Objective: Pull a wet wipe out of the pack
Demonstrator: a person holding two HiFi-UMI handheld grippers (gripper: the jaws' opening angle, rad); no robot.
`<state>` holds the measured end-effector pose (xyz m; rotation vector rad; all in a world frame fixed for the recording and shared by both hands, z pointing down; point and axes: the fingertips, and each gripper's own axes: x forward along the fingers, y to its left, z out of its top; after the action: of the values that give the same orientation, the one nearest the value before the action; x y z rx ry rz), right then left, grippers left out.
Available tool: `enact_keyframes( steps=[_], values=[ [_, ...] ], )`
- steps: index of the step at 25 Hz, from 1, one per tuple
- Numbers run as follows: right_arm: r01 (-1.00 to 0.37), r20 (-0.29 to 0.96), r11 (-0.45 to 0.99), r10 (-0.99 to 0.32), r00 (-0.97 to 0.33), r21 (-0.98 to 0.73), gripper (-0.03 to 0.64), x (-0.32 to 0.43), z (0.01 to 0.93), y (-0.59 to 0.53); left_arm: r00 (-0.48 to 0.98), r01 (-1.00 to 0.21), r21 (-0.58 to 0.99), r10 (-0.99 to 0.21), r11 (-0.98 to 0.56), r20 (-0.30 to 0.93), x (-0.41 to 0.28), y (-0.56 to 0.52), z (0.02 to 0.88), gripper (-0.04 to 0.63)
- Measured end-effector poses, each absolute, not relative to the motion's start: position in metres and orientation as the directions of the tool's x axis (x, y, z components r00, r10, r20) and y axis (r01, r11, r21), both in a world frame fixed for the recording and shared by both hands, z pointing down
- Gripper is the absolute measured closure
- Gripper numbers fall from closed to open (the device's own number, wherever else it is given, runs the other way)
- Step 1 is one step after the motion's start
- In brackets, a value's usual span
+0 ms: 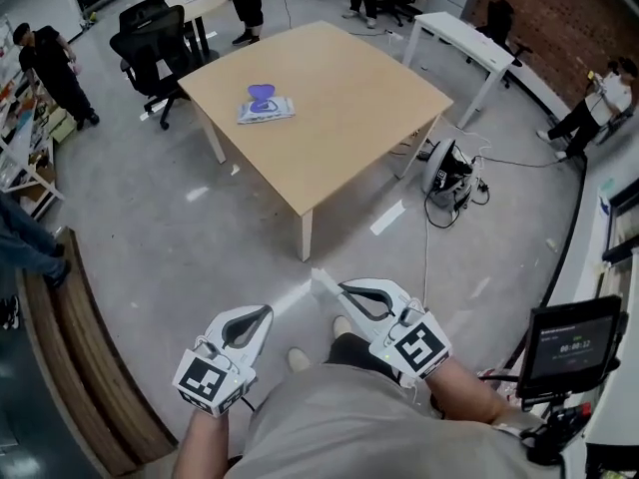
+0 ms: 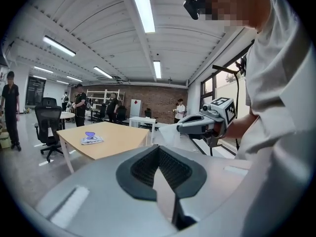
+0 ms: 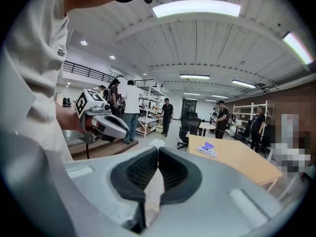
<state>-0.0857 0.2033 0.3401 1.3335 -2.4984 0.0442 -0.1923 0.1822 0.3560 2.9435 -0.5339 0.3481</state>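
The wet wipe pack (image 1: 265, 108), white with a purple flap, lies on the far left part of a light wooden table (image 1: 339, 118). It also shows small in the left gripper view as the pack (image 2: 91, 138) and in the right gripper view as the pack (image 3: 206, 149). Both grippers are held close to the person's body, well away from the table. My right gripper (image 1: 339, 287) is shut on a white wipe (image 1: 323, 283), whose tip (image 3: 157, 143) sticks out past the jaws. My left gripper (image 1: 268, 310) is shut with nothing seen in it.
Black office chairs (image 1: 150, 43) stand behind the table's left corner and a white desk (image 1: 459, 33) to its right. A device with cables (image 1: 444, 173) lies on the floor by the table's right leg. Several people stand around. A small screen (image 1: 574, 342) is at my right.
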Motion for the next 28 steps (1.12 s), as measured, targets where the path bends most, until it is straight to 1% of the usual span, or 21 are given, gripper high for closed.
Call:
enact_keyframes(
  steps=[10,13,18,28],
  values=[
    [-0.761,0.275,0.630,-0.768,-0.579,0.157,0.612,-0.083,0.327,0.228,0.893,-0.414,0.103,-0.382,-0.904,0.239,-0.189,0.209,0.354,0.591],
    [-0.748,0.278,0.644,-0.757,-0.592,0.160,0.612,-0.065,0.329,0.240,0.893,-0.416,0.113,-0.382,-0.902,0.238,-0.166,0.221,0.360,0.591],
    [-0.739,0.276,0.658,-0.744,-0.608,0.147,0.612,-0.008,0.340,0.265,0.889,-0.418,0.105,-0.382,-0.902,0.253,-0.104,0.246,0.364,0.591],
    [-0.733,0.267,0.673,-0.728,-0.632,0.100,0.612,0.062,0.340,0.265,0.866,-0.446,0.106,-0.399,-0.889,0.302,-0.035,0.243,0.355,0.591]
  ],
)
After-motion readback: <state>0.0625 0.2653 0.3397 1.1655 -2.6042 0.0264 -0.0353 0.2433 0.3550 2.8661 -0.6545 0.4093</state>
